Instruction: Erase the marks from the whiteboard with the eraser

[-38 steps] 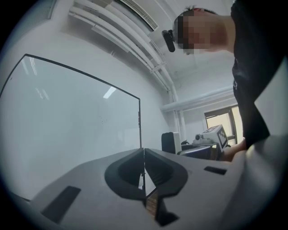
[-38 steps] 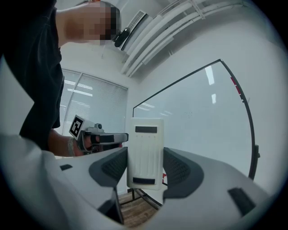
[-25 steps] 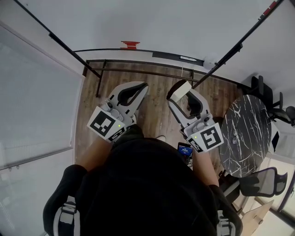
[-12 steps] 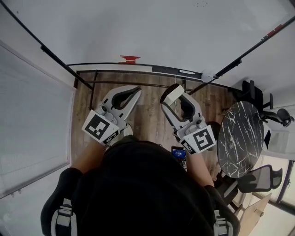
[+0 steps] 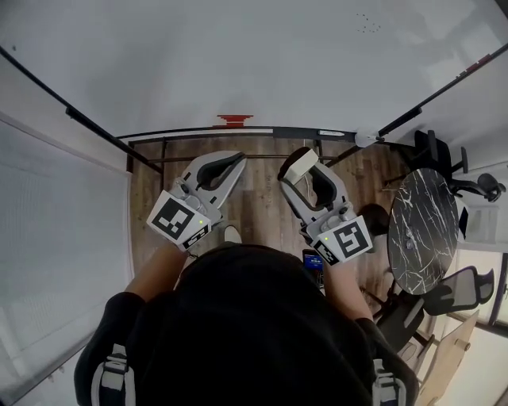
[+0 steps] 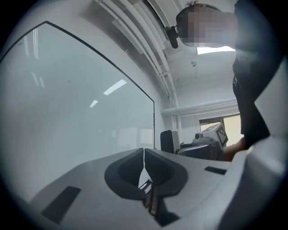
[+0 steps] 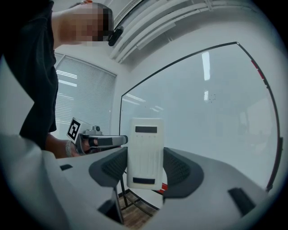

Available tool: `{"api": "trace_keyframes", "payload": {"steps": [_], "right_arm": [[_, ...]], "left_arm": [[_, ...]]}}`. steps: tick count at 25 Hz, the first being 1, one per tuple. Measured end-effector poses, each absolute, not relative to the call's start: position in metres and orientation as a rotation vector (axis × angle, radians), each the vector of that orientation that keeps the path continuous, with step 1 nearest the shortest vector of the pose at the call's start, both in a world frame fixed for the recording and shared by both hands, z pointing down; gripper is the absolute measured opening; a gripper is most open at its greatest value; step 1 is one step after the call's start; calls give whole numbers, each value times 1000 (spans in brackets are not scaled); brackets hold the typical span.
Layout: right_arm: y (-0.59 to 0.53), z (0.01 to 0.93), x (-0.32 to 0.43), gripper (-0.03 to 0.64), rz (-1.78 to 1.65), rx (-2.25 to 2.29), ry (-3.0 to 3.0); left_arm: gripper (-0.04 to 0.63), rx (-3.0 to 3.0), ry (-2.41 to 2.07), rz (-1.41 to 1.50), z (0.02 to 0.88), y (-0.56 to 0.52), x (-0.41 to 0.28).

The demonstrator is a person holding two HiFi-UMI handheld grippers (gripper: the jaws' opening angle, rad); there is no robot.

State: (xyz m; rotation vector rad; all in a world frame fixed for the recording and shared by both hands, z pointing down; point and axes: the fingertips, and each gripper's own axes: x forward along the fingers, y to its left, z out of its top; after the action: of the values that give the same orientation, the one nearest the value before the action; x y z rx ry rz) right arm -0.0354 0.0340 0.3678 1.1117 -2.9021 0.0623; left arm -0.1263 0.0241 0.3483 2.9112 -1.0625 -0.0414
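Observation:
The whiteboard (image 5: 238, 55) fills the top of the head view, with a faint cluster of small marks (image 5: 365, 22) near its upper right. My right gripper (image 5: 302, 165) is shut on a white eraser (image 5: 297, 166) and is held upright in front of the board's lower edge. In the right gripper view the eraser (image 7: 145, 150) stands between the jaws, facing the whiteboard (image 7: 202, 121), with the marks (image 7: 211, 96) above and to the right. My left gripper (image 5: 236, 162) is shut on nothing; its jaws meet in the left gripper view (image 6: 144, 155).
A red object (image 5: 235, 120) lies on the board's tray. The board's stand legs (image 5: 163, 155) rest on the wood floor. A round marble table (image 5: 425, 230) and office chairs (image 5: 468, 186) are at the right. Window blinds (image 5: 55, 238) are at the left.
The whiteboard now takes up more of the head view and its tray sits lower in the frame, nearer both gripper tips. The grippers keep their states, the eraser still held.

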Motion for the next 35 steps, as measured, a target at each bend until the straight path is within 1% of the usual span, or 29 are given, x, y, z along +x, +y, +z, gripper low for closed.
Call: {"api": "trace_keyframes", "payload": {"steps": [10, 14, 22, 35], "right_arm": [[3, 377, -61, 245, 124, 1204, -2856], [-8, 374, -62, 245, 118, 1203, -2852], [-44, 373, -38, 245, 90, 1184, -2901], [-120, 344, 25, 245, -83, 1080, -2967]], "left_arm": [[8, 2884, -1019, -35, 361, -11, -160], [8, 2872, -1014, -18, 362, -23, -157], [8, 2889, -1009, -9, 359, -58, -125], [8, 2952, -1067, -33, 316, -125, -44]]}}
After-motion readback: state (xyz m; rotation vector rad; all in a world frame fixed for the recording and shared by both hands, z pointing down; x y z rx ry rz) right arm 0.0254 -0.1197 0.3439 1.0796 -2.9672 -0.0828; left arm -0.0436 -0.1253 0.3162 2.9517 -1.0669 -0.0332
